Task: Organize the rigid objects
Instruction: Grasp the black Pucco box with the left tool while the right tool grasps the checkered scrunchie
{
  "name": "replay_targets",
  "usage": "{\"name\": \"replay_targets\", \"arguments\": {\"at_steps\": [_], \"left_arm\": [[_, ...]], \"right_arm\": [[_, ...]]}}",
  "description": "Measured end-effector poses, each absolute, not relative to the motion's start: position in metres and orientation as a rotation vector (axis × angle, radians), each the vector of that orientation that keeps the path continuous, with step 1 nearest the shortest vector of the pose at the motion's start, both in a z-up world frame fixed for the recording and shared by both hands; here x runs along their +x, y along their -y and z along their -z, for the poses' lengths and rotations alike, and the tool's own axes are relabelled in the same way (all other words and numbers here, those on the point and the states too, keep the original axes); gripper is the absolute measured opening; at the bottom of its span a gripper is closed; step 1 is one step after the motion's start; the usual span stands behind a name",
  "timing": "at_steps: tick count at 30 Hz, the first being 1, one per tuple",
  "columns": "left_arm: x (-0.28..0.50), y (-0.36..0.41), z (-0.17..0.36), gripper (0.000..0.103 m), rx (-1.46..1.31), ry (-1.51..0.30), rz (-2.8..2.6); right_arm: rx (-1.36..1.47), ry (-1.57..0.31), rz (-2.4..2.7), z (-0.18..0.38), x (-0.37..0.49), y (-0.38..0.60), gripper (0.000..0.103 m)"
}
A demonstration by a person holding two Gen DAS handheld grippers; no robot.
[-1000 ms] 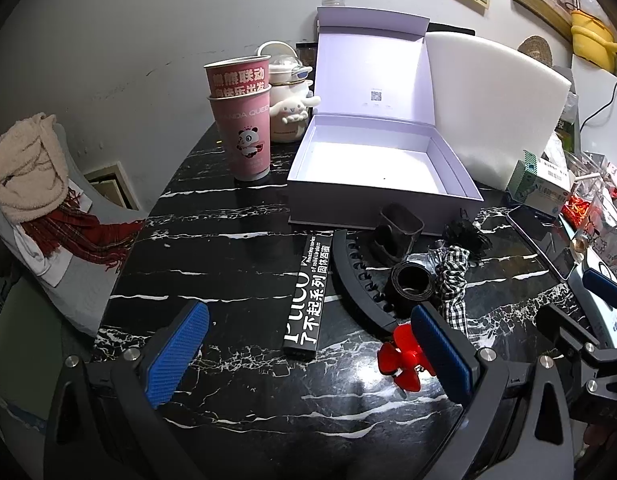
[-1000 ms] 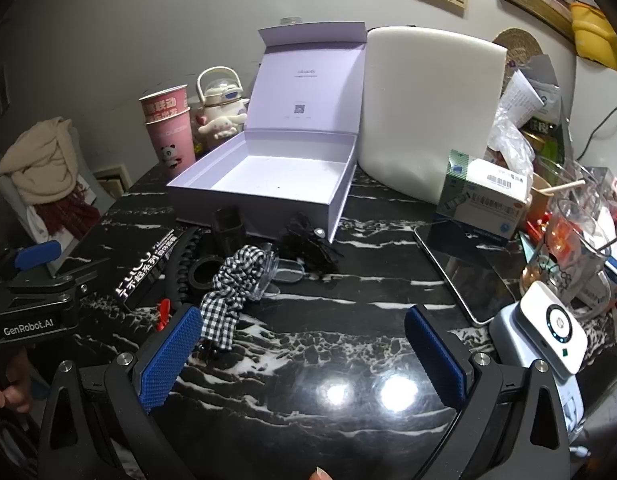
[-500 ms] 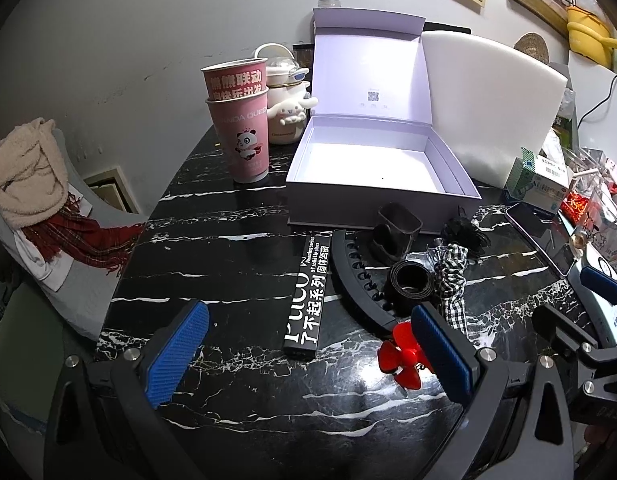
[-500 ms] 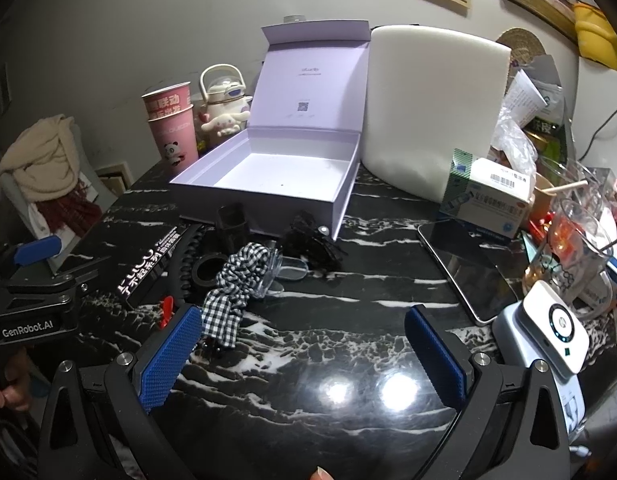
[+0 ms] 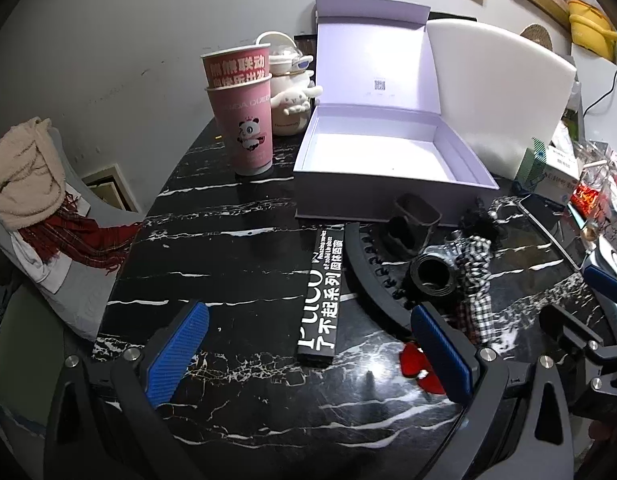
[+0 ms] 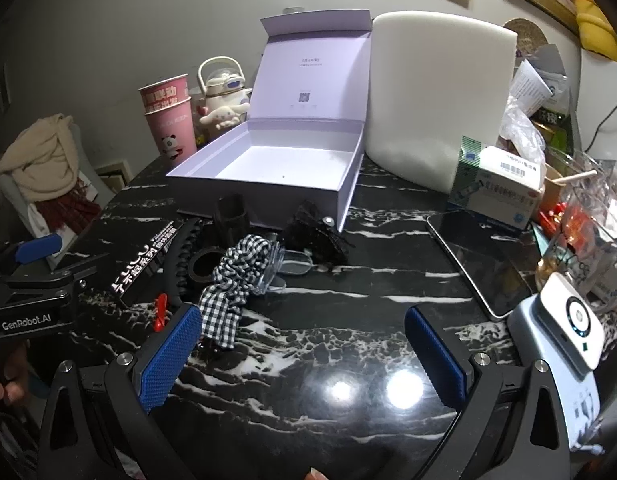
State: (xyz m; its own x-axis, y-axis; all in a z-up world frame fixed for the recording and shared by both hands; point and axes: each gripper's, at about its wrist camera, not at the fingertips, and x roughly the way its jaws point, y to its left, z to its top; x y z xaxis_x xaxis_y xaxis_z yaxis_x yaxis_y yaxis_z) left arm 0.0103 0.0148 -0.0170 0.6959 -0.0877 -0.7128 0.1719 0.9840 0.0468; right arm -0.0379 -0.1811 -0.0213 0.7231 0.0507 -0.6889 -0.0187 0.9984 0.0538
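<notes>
Two claws hover low over the black marble worktop (image 6: 348, 344), each with its fingers spread wide and holding nothing: the left claw (image 5: 308, 354) near the long black box (image 5: 322, 292), the right claw (image 6: 304, 354) above bare marble. Just beyond them lies a huddle of small things: a red clip (image 5: 418, 364), a curved black comb (image 5: 368, 276), a black ring (image 5: 430, 276), a checked scrunchie (image 6: 236, 276) and a black cup (image 5: 412, 222). Farther back the lilac box (image 6: 284, 160) sits with its lid up. Left of it stand stacked pink cups (image 5: 244, 120).
</notes>
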Motion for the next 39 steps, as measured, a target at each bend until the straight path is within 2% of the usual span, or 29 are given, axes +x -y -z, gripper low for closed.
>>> {"name": "replay_targets", "arguments": {"at_steps": [2,5,7,9,14,16,17,18,20,29,31,32,39], "left_arm": [[0.015,-0.017,0.023,0.102,0.11,-0.806,0.149],[0.022,-0.021,0.034,0.09,0.098,-0.835,0.152],[0.025,-0.022,0.039,0.088,0.092,-0.85,0.154],[0.029,-0.024,0.043,0.079,0.084,-0.861,0.161],[0.037,-0.024,0.052,0.071,0.094,-0.883,0.176],[0.041,-0.02,0.054,0.063,0.11,-0.891,0.19],[0.043,-0.019,0.055,0.056,0.116,-0.892,0.196],[0.045,-0.018,0.056,0.042,0.118,-0.893,0.204],[0.053,-0.017,0.06,0.03,0.104,-0.923,0.225],[0.077,-0.009,0.063,0.03,0.121,-0.952,0.289],[0.079,-0.008,0.064,0.03,0.116,-0.949,0.295],[0.08,-0.008,0.064,0.026,0.108,-0.949,0.296],[0.071,-0.005,0.063,0.026,0.132,-0.921,0.313]], "right_arm": [[0.043,-0.769,-0.047,0.026,-0.035,0.179,0.103],[0.038,-0.778,-0.06,0.031,-0.032,0.176,0.103],[0.031,-0.78,-0.067,0.033,-0.031,0.174,0.103],[0.027,-0.778,-0.069,0.035,-0.03,0.173,0.103],[0.03,-0.781,-0.07,0.037,-0.026,0.173,0.103],[0.026,-0.789,-0.069,0.039,-0.023,0.172,0.103],[0.028,-0.791,-0.071,0.039,-0.023,0.172,0.103],[0.031,-0.793,-0.074,0.039,-0.022,0.172,0.103],[0.034,-0.798,-0.084,0.04,-0.019,0.171,0.103],[0.07,-0.833,-0.13,0.048,-0.007,0.169,0.095],[0.066,-0.838,-0.132,0.05,-0.005,0.168,0.09],[0.063,-0.841,-0.137,0.051,-0.004,0.167,0.089],[0.053,-0.855,-0.198,0.051,0.002,0.155,0.071]]}}
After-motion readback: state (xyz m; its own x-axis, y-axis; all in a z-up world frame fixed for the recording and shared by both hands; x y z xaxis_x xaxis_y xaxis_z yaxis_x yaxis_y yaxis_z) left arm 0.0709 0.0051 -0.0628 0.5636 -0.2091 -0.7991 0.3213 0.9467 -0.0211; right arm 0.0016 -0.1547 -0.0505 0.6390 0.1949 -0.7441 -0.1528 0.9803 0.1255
